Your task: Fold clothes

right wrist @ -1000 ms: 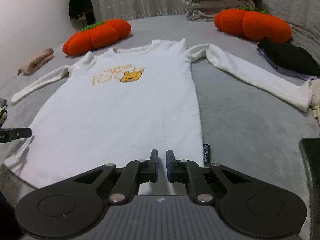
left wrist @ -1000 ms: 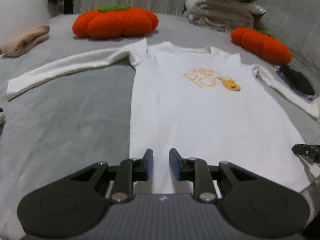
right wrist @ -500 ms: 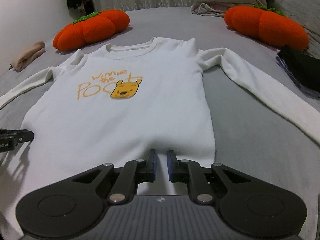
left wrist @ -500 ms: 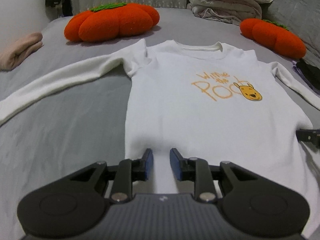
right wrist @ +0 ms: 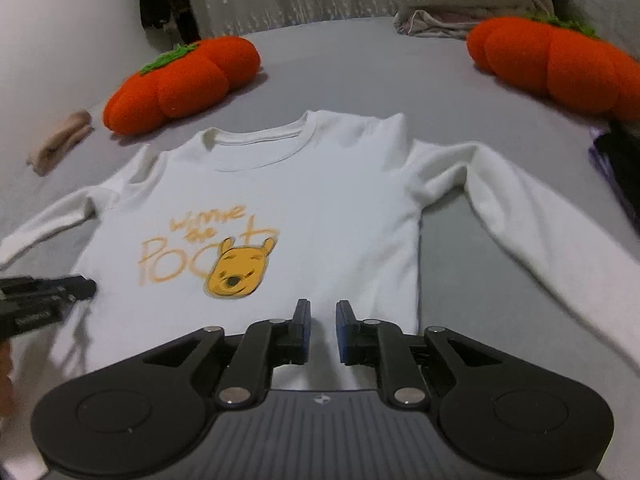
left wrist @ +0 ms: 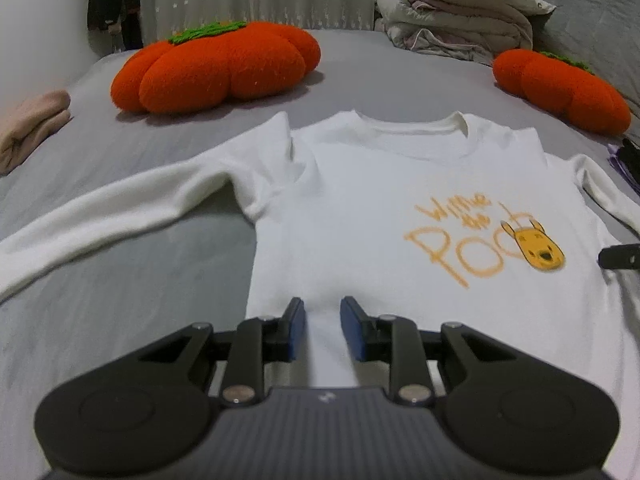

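A white long-sleeved shirt [left wrist: 360,208] lies flat and face up on the grey bed [left wrist: 120,304], neck hole away from the cameras and both sleeves spread sideways. The left claw [left wrist: 322,326] hangs tilted down over the shirt's lower body near its left side edge, jaws narrowly parted with nothing between them. The right claw [right wrist: 319,330] hangs tilted down over the shirt's lower body below the yellow bear print [right wrist: 238,270]; its jaws have just been opening and stand slightly apart, gripping nothing. Beyond the shirt's collar sit two orange pumpkin cushions [left wrist: 216,70], and behind them a stack of folded bedding [left wrist: 460,20].
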`<state>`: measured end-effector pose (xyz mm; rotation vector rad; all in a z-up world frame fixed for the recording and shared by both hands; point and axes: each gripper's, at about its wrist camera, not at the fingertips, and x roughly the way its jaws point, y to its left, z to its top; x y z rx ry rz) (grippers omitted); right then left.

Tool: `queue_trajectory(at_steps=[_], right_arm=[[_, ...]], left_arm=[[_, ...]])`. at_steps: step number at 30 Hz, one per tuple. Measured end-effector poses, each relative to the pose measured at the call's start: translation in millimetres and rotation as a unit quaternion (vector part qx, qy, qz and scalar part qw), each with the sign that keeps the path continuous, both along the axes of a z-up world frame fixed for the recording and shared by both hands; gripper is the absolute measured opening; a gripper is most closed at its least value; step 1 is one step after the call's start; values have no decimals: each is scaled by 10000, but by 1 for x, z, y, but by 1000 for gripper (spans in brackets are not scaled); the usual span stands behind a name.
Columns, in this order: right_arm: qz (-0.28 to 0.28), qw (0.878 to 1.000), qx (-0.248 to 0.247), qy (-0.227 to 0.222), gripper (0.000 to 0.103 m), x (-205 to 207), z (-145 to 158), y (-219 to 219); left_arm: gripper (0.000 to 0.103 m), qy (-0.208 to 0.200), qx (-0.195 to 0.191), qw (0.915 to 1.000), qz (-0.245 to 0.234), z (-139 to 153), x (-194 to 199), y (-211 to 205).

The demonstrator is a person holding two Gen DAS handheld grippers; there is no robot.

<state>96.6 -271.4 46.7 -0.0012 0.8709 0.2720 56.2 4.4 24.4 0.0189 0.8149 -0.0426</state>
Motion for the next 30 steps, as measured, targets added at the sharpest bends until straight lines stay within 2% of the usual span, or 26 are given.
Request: queue_trajectory(at_steps=[5, 9, 19, 26, 30], right_arm=[[168, 9996, -210, -51, 18, 25, -12, 8], [213, 9993, -284, -113, 18, 47, -15, 12], [56, 9997, -139, -196, 17, 90, -22, 10], [-35, 9992, -248, -311, 13, 106, -22, 12], [-81, 9988, -280, -386, 12, 113, -21, 14]], left_arm=[[25, -94, -94, 9999, -20, -2, 27, 6], [26, -97, -372, 9993, 17, -5, 47, 18], [26, -232, -213, 9995, 9, -9, 79, 19], [19, -241, -167, 9994, 169, -10, 96, 19], [18, -330, -102, 9991, 225, -10, 104, 20]])
